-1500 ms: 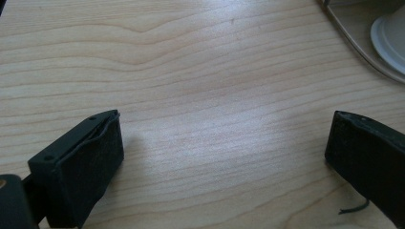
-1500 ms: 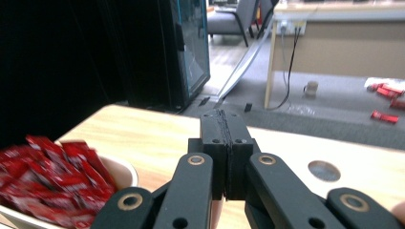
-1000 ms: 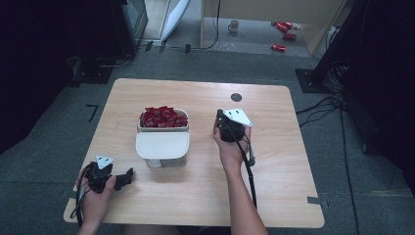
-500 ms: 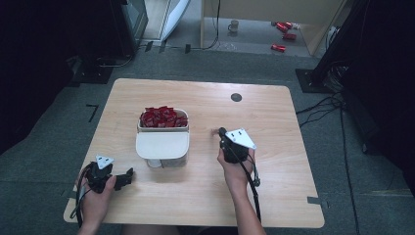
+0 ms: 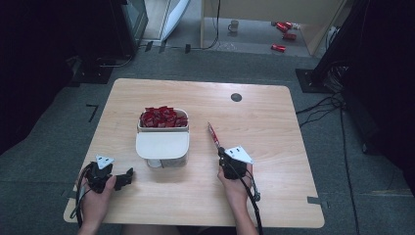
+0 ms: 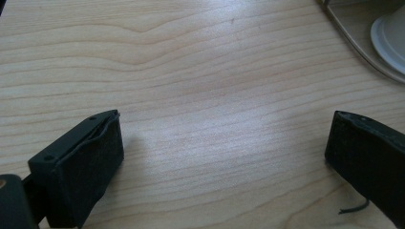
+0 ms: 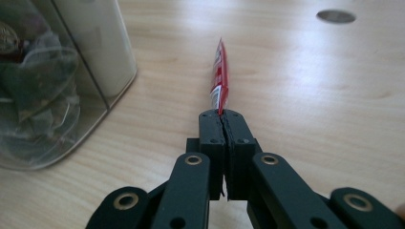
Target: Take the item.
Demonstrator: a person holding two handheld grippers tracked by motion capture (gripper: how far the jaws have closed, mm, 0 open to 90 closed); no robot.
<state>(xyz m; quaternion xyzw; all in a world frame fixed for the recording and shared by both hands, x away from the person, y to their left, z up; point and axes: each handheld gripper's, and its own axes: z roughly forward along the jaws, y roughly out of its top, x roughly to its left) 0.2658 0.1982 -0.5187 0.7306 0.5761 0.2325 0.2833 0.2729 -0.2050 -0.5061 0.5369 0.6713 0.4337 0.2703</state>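
A clear container (image 5: pixel 138 128) at the table's middle holds several red packets (image 5: pixel 163 117) in its far half, and a white lid (image 5: pixel 162 145) covers its near half. My right gripper (image 5: pixel 221 151) is to the right of it, shut on one thin red packet (image 5: pixel 213 134) that sticks out forward, edge-on. In the right gripper view the packet (image 7: pixel 219 78) rises from the closed gripper (image 7: pixel 223 117), with the container wall (image 7: pixel 47 95) to the left. My left gripper (image 5: pixel 125 177) rests open near the front left corner, and its view shows bare wood in the gripper (image 6: pixel 224 129).
The wooden table (image 5: pixel 274 186) has a dark round grommet (image 5: pixel 236 97) at the back right. Part of the container's base (image 6: pixel 387 33) shows at the top right of the left gripper view. On the floor beyond lie a mug (image 5: pixel 234 25) and red cans (image 5: pixel 282 35).
My right gripper has drawn back from beside the container toward the table's front edge, carrying the red packet. The left gripper has stayed put.
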